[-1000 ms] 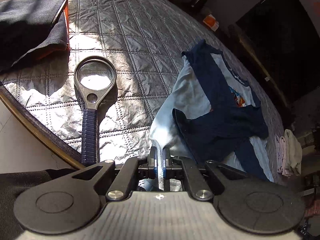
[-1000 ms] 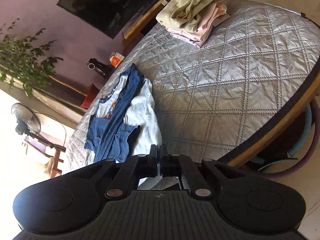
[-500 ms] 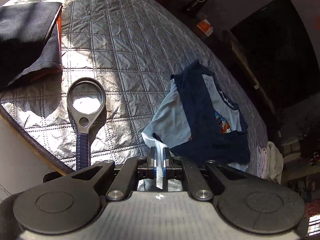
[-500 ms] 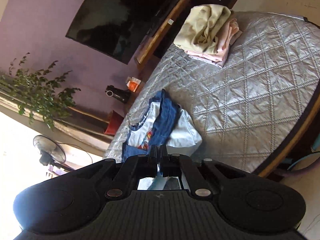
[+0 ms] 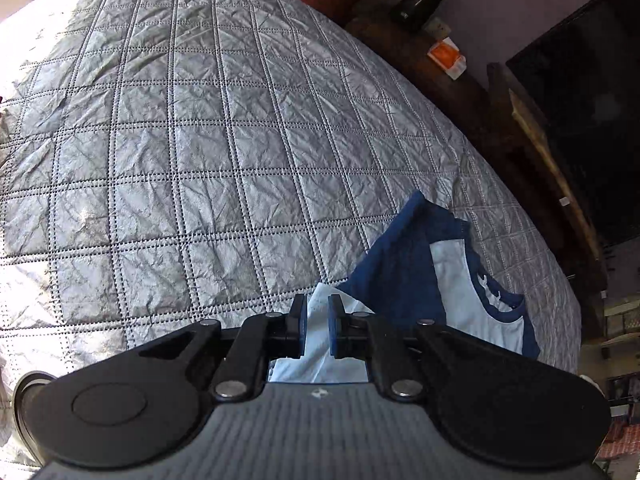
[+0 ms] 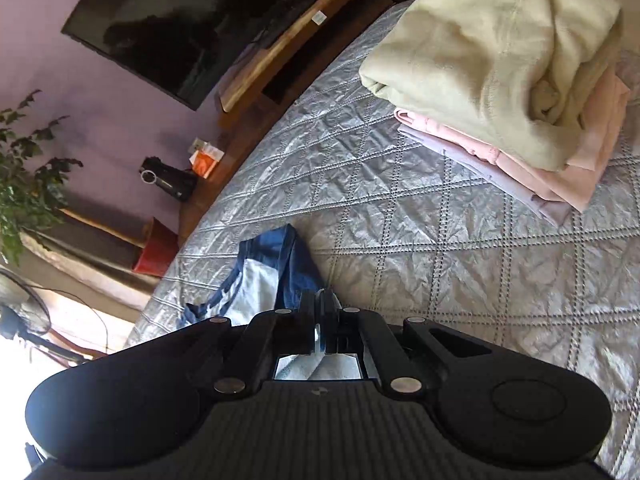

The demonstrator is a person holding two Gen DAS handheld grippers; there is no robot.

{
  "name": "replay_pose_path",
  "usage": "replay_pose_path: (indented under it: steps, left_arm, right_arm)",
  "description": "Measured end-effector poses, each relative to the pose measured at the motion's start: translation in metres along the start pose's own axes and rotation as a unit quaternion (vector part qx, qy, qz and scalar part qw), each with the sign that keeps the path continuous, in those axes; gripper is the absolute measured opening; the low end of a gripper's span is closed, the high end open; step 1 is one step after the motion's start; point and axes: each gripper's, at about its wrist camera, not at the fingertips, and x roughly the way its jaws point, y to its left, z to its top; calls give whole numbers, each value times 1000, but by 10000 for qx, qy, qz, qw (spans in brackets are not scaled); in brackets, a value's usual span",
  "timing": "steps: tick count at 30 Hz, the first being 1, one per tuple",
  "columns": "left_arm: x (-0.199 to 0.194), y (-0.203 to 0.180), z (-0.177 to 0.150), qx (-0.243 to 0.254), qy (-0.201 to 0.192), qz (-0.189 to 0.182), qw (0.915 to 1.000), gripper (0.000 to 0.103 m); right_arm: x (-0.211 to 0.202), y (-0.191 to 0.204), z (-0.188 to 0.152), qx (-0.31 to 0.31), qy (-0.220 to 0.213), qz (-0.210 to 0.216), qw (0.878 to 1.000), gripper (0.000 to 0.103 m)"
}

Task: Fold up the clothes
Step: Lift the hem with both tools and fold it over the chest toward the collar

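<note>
Two hand-held grippers worked a small blue-and-white shirt [image 5: 456,292] across a round table covered in a silver quilted cloth [image 5: 192,152]. The left gripper [image 5: 317,320] had its jaws easing apart, a narrow gap between the blue pads [image 5: 301,322], with the shirt's pale hem bunched between them. The right gripper [image 6: 320,320] was pinched nearly closed on another fold of the same pale fabric. The shirt lay crumpled just ahead of both sets of fingers, navy sleeve and collar trim uppermost, toward the table's far edge.

A stack of folded clothes [image 6: 508,80], a pale yellow-green piece over pink ones, sat on the cloth well apart from the shirt, to the right of the right gripper. Beyond the table stood a dark television [image 6: 188,20] on a wooden unit, a leafy plant [image 6: 24,176] against the purple wall and a standing fan [image 6: 20,312] by the bright window.
</note>
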Motion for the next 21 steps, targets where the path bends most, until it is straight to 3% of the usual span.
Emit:
replay_pose_path:
  steps: [3,5,7,9,10,11,12,15,18,20,21]
  left_arm:
    - [4,-6,-14,440,-150,-117,9989,13]
    - [5,-10,-26,752,-251,-186,9967,16]
    - [6,-12,-41,789,-384,-110,9961,16]
    - [4,-9,-48,494,-658,-129,9965,16]
    - [3,-8,-50,359,-768,-199,9962,16]
    - [3,-8,-52,282,-863,-242,9956,18]
    - [4,-10,-55,286,-937,-249,9949,19]
    - [10,-14,-66,477,-1103,-206,9925,24]
    - [11,-13,-78,677,-1302,-193,9890,24]
    - [8,-16,-80,841,-1430,-272,9858,25]
    - [6,-18,-81,950,-1499,-314,9836,25]
  right_arm:
    - [21,13,1,-671,17,-242,9974,6]
    - [13,23,-2,-1358,-246,-797,9872,14]
    - [3,28,-6,-1951,-524,-1411,9692,20]
    - [-11,36,-15,-2583,-828,-1909,9434,20]
    - [-18,44,-24,-2968,-929,-1852,9322,20]
    - [-24,55,-34,-3309,-889,-1534,9269,20]
    - [-24,66,-45,-3639,-712,-1163,9214,21]
    - [-5,109,-83,-4656,67,-447,8838,34]
    - [24,131,-109,-5051,955,74,8578,27]
    - [37,138,-132,-5479,1309,-50,8262,11]
    - [39,139,-135,-5451,1453,14,8257,11]
